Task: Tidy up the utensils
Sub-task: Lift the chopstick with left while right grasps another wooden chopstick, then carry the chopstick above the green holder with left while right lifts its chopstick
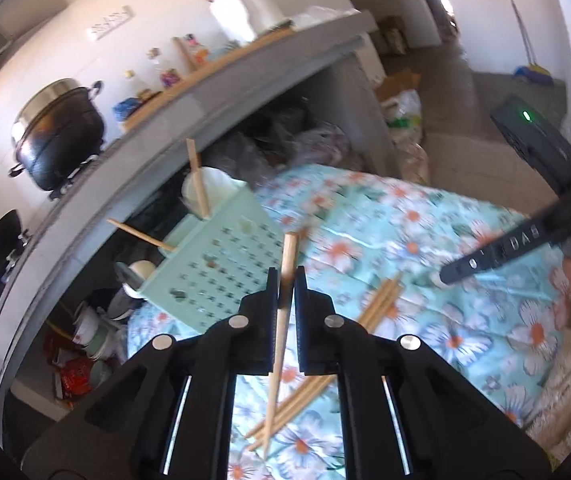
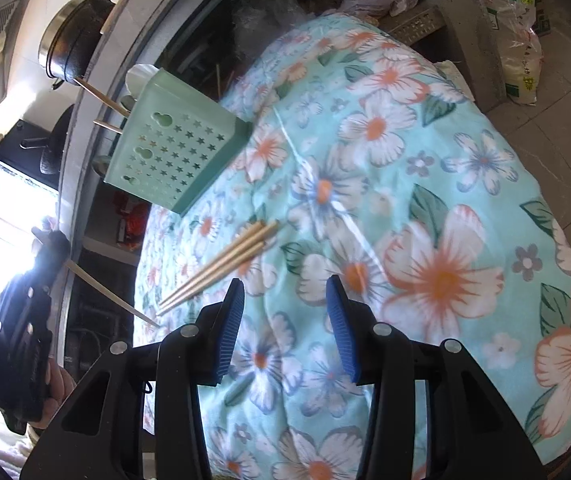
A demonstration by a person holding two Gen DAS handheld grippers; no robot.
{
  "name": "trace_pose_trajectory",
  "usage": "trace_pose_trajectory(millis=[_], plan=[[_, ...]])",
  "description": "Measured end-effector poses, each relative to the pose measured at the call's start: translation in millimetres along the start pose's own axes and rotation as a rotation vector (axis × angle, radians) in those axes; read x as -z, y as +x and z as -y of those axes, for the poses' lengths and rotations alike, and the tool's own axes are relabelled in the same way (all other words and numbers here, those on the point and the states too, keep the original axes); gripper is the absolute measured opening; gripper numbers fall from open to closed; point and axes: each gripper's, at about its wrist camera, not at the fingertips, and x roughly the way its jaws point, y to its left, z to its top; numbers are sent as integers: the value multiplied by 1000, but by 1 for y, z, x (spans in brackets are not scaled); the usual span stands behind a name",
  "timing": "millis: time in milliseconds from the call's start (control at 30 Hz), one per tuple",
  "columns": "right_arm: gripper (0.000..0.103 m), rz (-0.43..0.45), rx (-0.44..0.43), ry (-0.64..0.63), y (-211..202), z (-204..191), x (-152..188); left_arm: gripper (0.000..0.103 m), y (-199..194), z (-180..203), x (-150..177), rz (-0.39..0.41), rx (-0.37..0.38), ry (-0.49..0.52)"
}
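Note:
My left gripper is shut on a single wooden chopstick, held above the floral cloth. The stick runs between the pads and points up past the fingertips. Just beyond stands a pale green perforated utensil holder, tilted, with two chopsticks and a white utensil poking out of its top. Three loose chopsticks lie side by side on the cloth in front of my right gripper. That gripper is open over the cloth with nothing between its blue pads. The holder lies up and left of it.
A grey counter edge curves behind the cloth, with a black pot and a white jar on it. Bowls and plastic bags crowd the space under it. Sacks stand on the tiled floor to the right.

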Motion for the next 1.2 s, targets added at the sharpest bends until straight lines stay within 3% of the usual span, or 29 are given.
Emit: trace_pose_trajectory(millis=[267,467,667,733,900,1200], plan=[[36,-55,-107,38,24,-21,-4,5,-14,-49,-9,44,-77,-184],[36,-103,-95,95,49,-21,2,5,-22,-78,-3,49,-47,-345],[36,-80,-92,162,65,-14,1,5,-15,-97,14,26,4,-501],[32,-63,-93,174,67,-12,0,5,-13,-101,21,13,-1,-528],[5,-55,-102,218,70,0,-5,5,-11,-105,30,9,-5,-558],[4,-26,-147,266,43,17,-2,5,-11,-110,33,12,-8,-568]])
